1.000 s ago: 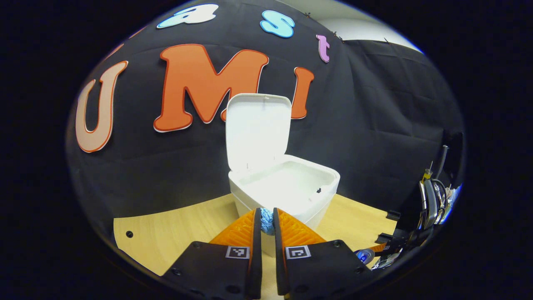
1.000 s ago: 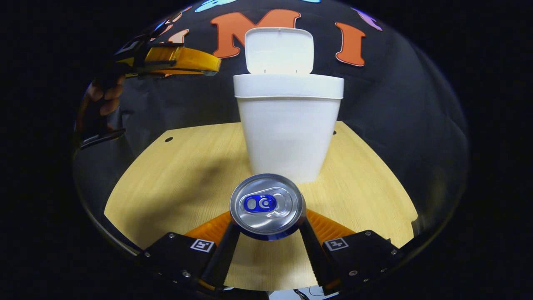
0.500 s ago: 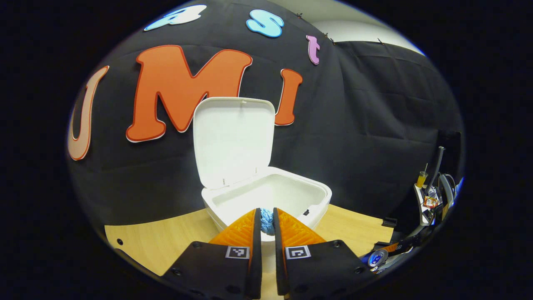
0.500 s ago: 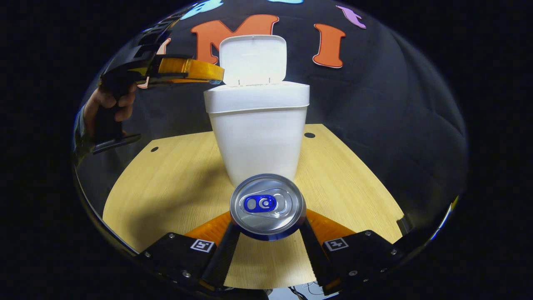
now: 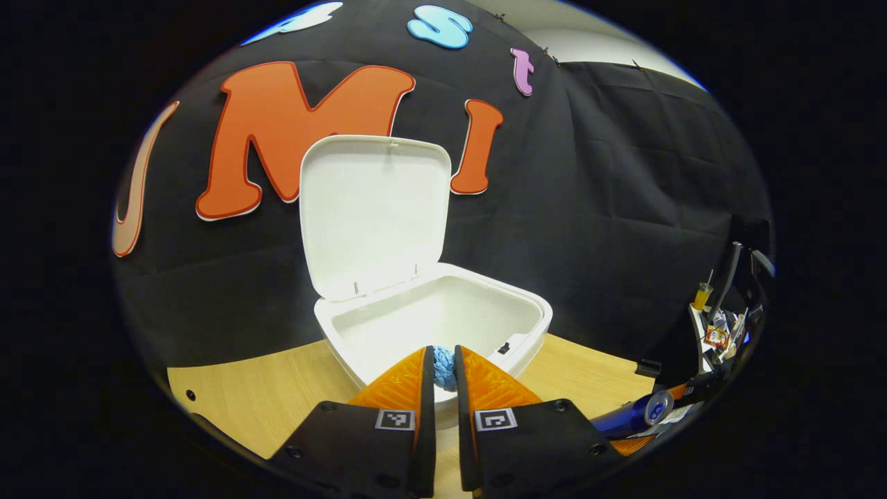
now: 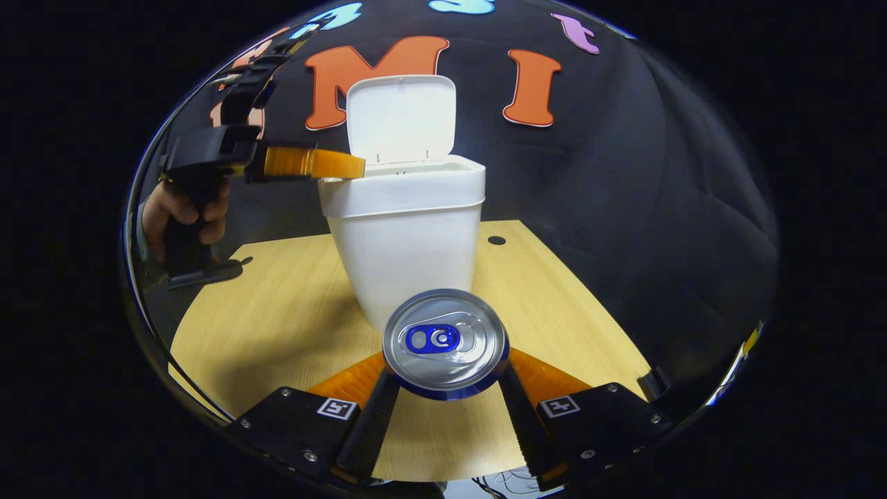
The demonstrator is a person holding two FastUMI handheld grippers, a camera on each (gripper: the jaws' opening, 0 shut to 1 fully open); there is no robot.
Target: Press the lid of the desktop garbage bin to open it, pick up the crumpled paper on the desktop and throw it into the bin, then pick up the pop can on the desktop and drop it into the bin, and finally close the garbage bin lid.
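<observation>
1. Left gripper (image 5: pixel 443 367) pinches crumpled paper (image 5: pixel 442 366) at bottom centre, at the bin (image 5: pixel 436 326) rim; lid (image 5: pixel 374 215) up.
2. Carry over the opening, then release.
3. Right gripper (image 6: pixel 443 367) clamps pop can (image 6: pixel 445 343), lower centre; keep it clear.

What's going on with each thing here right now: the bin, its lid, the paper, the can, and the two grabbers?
Bin: upright on the table, open.
Lid: raised, standing up at the back.
Crumpled paper: pinched in the left gripper, at the bin's rim.
Pop can: clamped in the right gripper, top toward the camera.
Table: carries the bin.
</observation>
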